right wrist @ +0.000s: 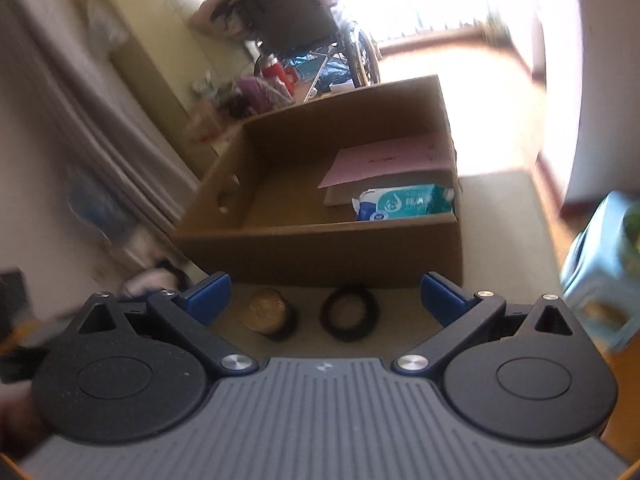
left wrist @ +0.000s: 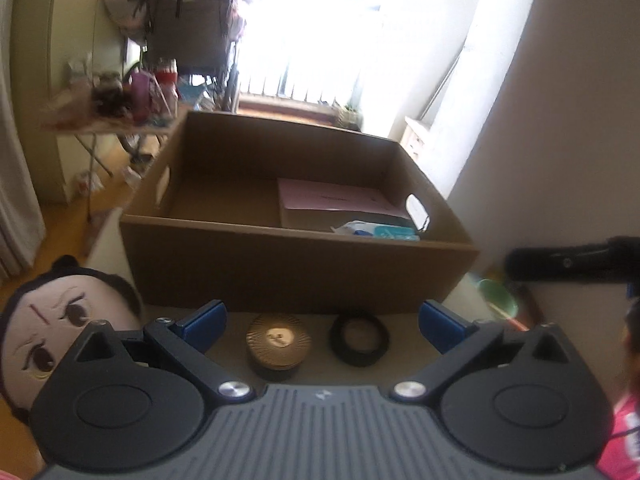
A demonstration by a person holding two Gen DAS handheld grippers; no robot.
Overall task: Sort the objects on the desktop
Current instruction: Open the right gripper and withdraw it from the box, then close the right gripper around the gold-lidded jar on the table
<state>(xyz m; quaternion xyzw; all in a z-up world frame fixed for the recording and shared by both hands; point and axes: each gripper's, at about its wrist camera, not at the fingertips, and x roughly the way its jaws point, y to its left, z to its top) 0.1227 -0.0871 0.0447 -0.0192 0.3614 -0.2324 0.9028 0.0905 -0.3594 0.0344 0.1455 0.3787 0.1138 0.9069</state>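
A cardboard box [left wrist: 296,264] fills the middle of both views, holding a pink folder [left wrist: 336,196] and a teal wipes pack [right wrist: 404,202] at its 4 o'clock corner. A plush doll head [left wrist: 60,328] sits at 8 o'clock in the left view. The left gripper [left wrist: 322,326] and right gripper [right wrist: 326,298] both stand wide, holding nothing. Before the box lie a gold-lidded jar [left wrist: 278,340] and, just beside it, a black ring [left wrist: 359,338], apart from the blue pads.
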